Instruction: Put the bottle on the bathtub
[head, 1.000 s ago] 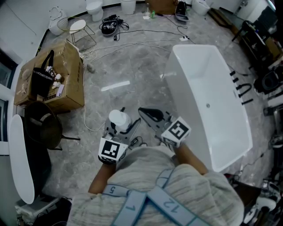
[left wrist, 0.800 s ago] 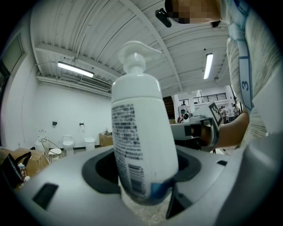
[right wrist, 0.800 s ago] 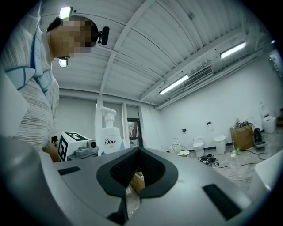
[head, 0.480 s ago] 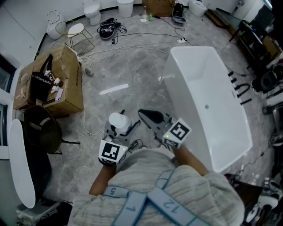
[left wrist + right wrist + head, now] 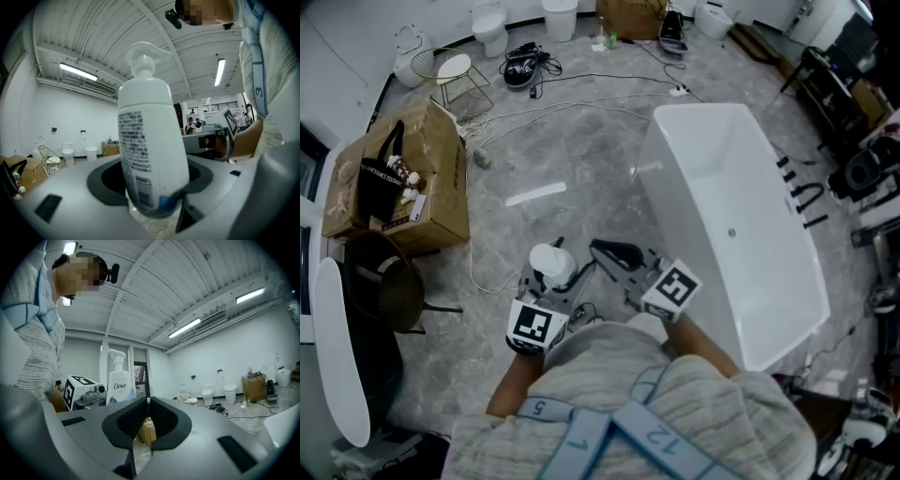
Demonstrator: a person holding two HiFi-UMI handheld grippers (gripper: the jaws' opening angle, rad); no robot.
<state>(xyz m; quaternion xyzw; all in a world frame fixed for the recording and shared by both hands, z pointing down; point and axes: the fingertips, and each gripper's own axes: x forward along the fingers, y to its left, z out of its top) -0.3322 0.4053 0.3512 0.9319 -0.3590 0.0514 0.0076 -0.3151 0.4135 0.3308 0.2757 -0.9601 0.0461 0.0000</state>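
Note:
A white pump bottle [image 5: 551,263] stands upright between the jaws of my left gripper [image 5: 555,274], which is shut on its lower body. In the left gripper view the bottle [image 5: 150,140] fills the middle, with the pads of that gripper [image 5: 154,206] pressed on its base. My right gripper [image 5: 598,247] is beside it to the right, shut and empty; in its own view that gripper [image 5: 147,401] has its jaws together, and the bottle [image 5: 121,385] shows behind them on the left. The white bathtub [image 5: 661,202] lies on the floor to the right of both grippers.
A cardboard box [image 5: 403,178] with a black bag stands at the left, with a dark chair [image 5: 389,281] below it. Cables [image 5: 581,108] run over the grey floor. A wire stool [image 5: 455,70] and toilets [image 5: 490,16] stand at the back. Dark racks [image 5: 853,122] stand beyond the tub.
The head view has drifted a little, so the floor and tub sit slightly lower left in the picture. Both grippers and the bottle keep their places.

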